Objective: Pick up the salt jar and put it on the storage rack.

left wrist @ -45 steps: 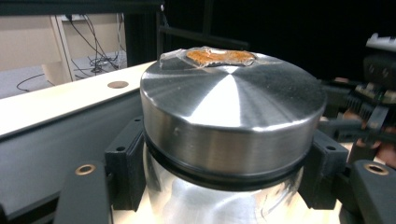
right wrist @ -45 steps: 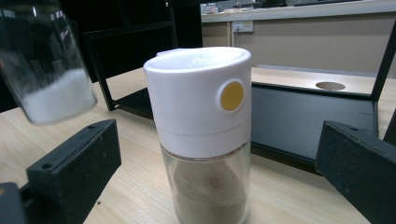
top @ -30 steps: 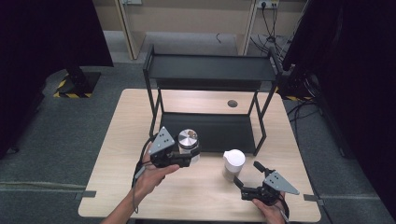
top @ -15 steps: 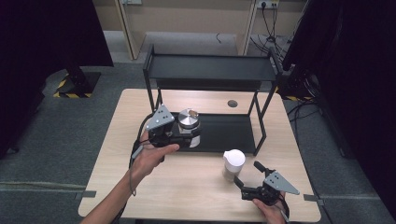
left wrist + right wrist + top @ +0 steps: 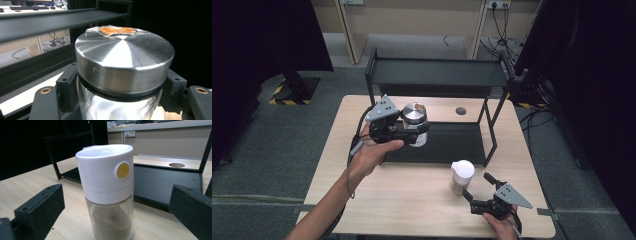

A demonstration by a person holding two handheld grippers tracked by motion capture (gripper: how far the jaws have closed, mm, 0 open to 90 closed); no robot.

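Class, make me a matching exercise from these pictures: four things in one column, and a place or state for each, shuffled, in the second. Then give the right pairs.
Things:
1. steel-lidded glass jar
2. white-capped shaker
3. right gripper
4. round hole

Places or states:
A. in the tabletop, behind the black rack's lower shelf
B. open, jaws on either side of the shaker, not touching it
C. clamped in the left gripper, lifted above the rack's lower shelf
D. standing on the wooden table, brown powder inside

Pairs: 1-C, 2-D, 3-B, 4-A
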